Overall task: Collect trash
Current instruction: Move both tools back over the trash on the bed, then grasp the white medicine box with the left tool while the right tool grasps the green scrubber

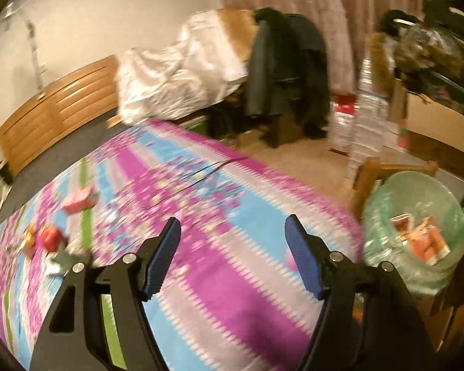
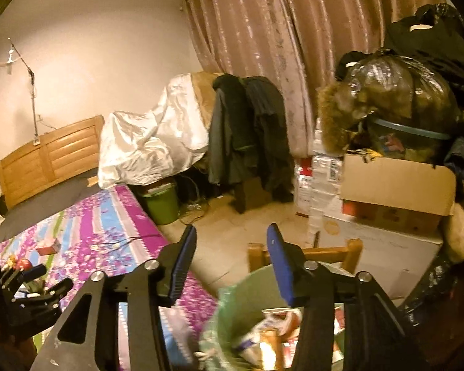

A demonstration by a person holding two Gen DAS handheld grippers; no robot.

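My left gripper (image 1: 233,232) is open over the purple and blue bedspread (image 1: 219,247), with nothing between its fingers. Trash lies on the bed to its left: a pink box (image 1: 77,201), a red round wrapper (image 1: 49,238) and a gold wrapper (image 1: 29,238). The bin with a green bag (image 1: 414,232) stands off the bed's right edge and holds orange and white packets. My right gripper (image 2: 231,228) is open and empty above that bin (image 2: 232,306), where packets (image 2: 272,340) lie inside. The left gripper (image 2: 46,279) shows at the left, near the red wrapper (image 2: 23,264) and pink box (image 2: 48,249).
A wooden stool (image 2: 306,253) stands behind the bin. Cardboard boxes (image 2: 395,185) and black bags (image 2: 398,92) pile up on the right. A chair draped with dark jackets (image 2: 247,136) and a small green bin (image 2: 160,204) sit beyond the bed. The wooden headboard (image 2: 46,157) is far left.
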